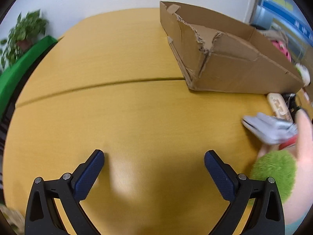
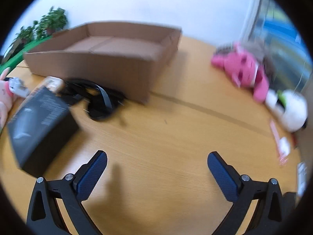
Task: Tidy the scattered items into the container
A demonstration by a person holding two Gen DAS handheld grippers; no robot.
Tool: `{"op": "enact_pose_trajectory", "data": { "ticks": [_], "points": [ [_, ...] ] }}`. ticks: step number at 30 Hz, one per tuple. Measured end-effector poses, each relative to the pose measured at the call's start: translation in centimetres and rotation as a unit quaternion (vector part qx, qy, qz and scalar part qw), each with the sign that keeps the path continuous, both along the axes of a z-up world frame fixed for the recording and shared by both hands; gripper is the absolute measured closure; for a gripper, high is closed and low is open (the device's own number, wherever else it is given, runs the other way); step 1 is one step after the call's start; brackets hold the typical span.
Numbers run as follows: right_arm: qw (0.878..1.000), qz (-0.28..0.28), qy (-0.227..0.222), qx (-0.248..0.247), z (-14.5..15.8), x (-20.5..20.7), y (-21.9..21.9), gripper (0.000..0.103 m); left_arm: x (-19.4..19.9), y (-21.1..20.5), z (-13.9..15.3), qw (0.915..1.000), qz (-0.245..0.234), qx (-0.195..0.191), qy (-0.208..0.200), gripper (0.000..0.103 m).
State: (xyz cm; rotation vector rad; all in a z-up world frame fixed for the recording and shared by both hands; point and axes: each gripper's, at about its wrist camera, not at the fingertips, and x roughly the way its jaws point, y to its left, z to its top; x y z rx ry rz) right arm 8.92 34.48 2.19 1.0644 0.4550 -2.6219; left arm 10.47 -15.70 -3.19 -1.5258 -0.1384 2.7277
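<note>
Left hand-held gripper (image 1: 154, 156) spread wide, holding nothing, above bare yellow wooden worktop (image 1: 127, 117). Right hand-held gripper (image 2: 157, 158) equally wide and empty. Near its left finger, a black rectangular carton (image 2: 42, 125), tilted. Behind that, dark glossy sunglasses with tangled black cable (image 2: 97, 101), just beside the shallow brown cardboard box (image 2: 109, 58), seemingly empty. Farther right, pink plush toy (image 2: 244, 70) and white round plush toy (image 2: 291, 109), well apart from the box.

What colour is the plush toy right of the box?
Pink plush toy; the right wrist view shows it best.
</note>
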Motion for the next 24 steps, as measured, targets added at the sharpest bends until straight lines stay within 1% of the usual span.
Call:
{"op": "enact_pose_trajectory", "data": {
  "ticks": [1,2,3,4,6,7,9,11,13,15,17,19,20,21,23,24],
  "points": [
    [1.0,0.011,0.018,-0.008,1.2,1.1,-0.5,0.001,0.9,-0.1,0.3,0.9994,0.011,0.033,0.007,0.0],
    [0.999,0.021,0.028,-0.018,2.2,2.0,-0.7,0.001,2.0,-0.2,0.7,0.9978,0.027,0.056,0.019,0.0],
    [0.998,0.032,0.036,-0.033,3.4,2.8,-1.1,0.001,2.8,-0.1,1.0,0.997,0.044,0.057,0.029,0.0],
    [0.997,0.044,0.041,-0.049,4.6,3.7,-1.5,0.001,4.1,0.4,1.9,0.9957,0.063,0.042,0.053,0.0],
    [0.995,0.058,0.039,-0.065,5.7,4.6,-2.4,0.001,6.3,1.9,3.7,0.9925,0.072,0.017,0.097,0.0],
    [0.995,0.062,0.033,-0.07,5.9,5.0,-3.1,0.001,7.0,2.7,4.6,0.9908,0.074,0.009,0.112,0.0],
    [0.993,0.075,0.014,-0.088,5.7,5.8,-4.5,0.001,8.4,4.6,6.5,0.9881,0.064,0.008,0.14,0.0],
    [0.988,0.093,-0.013,-0.119,5.0,6.4,-5.9,0.001,9.5,7.2,8.3,0.9871,0.037,0.0,0.156,0.0],
    [0.983,0.104,-0.022,-0.148,4.6,7.2,-7.2,0.001,10.0,8.8,9.4,0.9861,0.019,-0.008,0.165,0.0],
    [0.978,0.112,-0.022,-0.174,4.4,8.2,-8.3,0.001,10.6,10.3,10.4,0.9852,0.003,0.005,0.171,0.0],
    [0.976,0.114,-0.027,-0.185,4.2,9.1,-9.7,0.001,10.8,11.8,10.6,0.9868,-0.007,0.016,0.161,0.0],
    [0.974,0.12,-0.034,-0.189,4.2,10.0,-11.3,0.001,10.9,13.1,10.7,0.9874,-0.024,0.015,0.156,0.0],
    [0.974,0.123,-0.034,-0.189,4.3,10.4,-11.7,0.001,11.0,14.0,10.5,0.9871,-0.025,0.005,0.158,0.0],
    [0.974,0.125,-0.031,-0.185,4.4,10.9,-12.3,0.001,11.2,14.8,10.3,0.9863,-0.02,-0.014,0.163,0.0],
    [0.978,0.125,-0.021,-0.167,4.4,11.6,-13.1,0.001,11.2,15.9,9.9,0.9858,-0.013,-0.038,0.163,0.0],
    [0.979,0.126,-0.016,-0.161,4.4,12.0,-13.5,0.001,11.2,16.5,9.7,0.9861,-0.016,-0.039,0.161,0.0]
  ]
}}
